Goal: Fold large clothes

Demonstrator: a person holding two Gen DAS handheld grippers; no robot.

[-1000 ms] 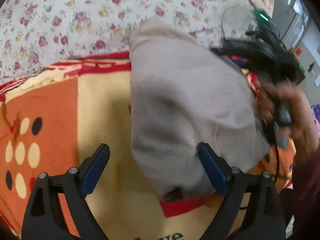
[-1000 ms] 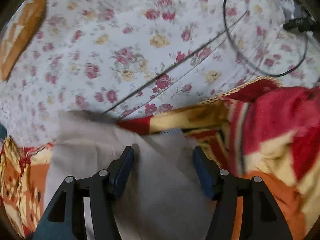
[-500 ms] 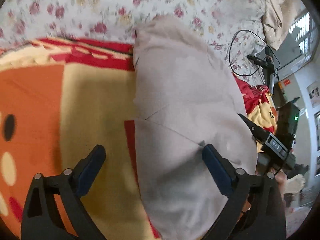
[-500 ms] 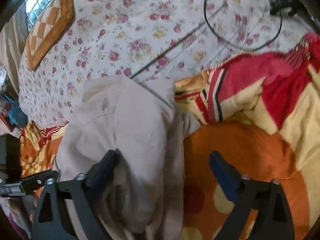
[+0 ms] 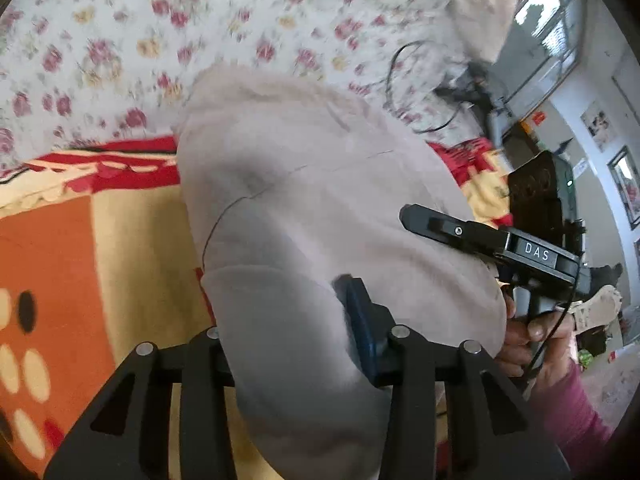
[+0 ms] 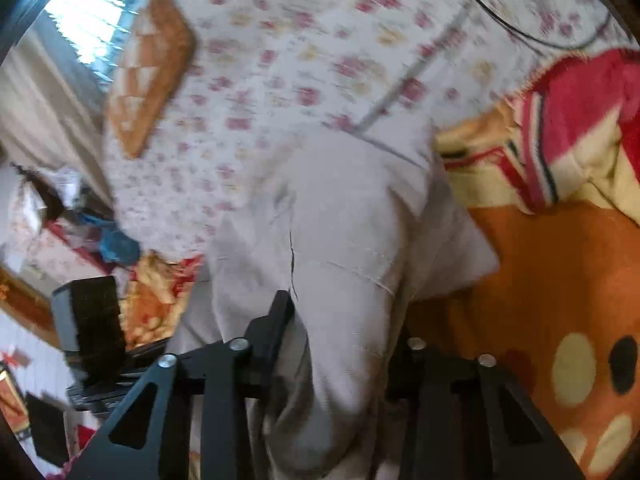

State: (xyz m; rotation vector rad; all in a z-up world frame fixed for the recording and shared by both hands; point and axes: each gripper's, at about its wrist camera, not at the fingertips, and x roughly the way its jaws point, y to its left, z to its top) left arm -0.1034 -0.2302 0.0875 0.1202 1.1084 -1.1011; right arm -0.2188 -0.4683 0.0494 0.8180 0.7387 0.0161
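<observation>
A large beige garment (image 5: 304,208) lies folded on the bed, its far end on the floral sheet and its near end over the orange blanket. My left gripper (image 5: 288,320) is shut on the garment's near edge; cloth bulges between the jaws and hides the left pad. In the right wrist view the same garment (image 6: 340,208) fills the middle, and my right gripper (image 6: 340,320) is shut on its near fold. The right gripper also shows in the left wrist view (image 5: 480,236), at the garment's right side, held by a hand.
An orange, cream and red blanket (image 5: 100,240) covers the near bed, with a floral sheet (image 5: 160,20) beyond. A black cable loop (image 5: 416,88) lies on the sheet at the right. A patterned orange pillow (image 6: 148,68) lies at the far left. Room clutter stands past the bed edge.
Both grippers were open around the garment's near end; now both have closed on it. The garment's near edge is bunched and lifted between the jaws.
</observation>
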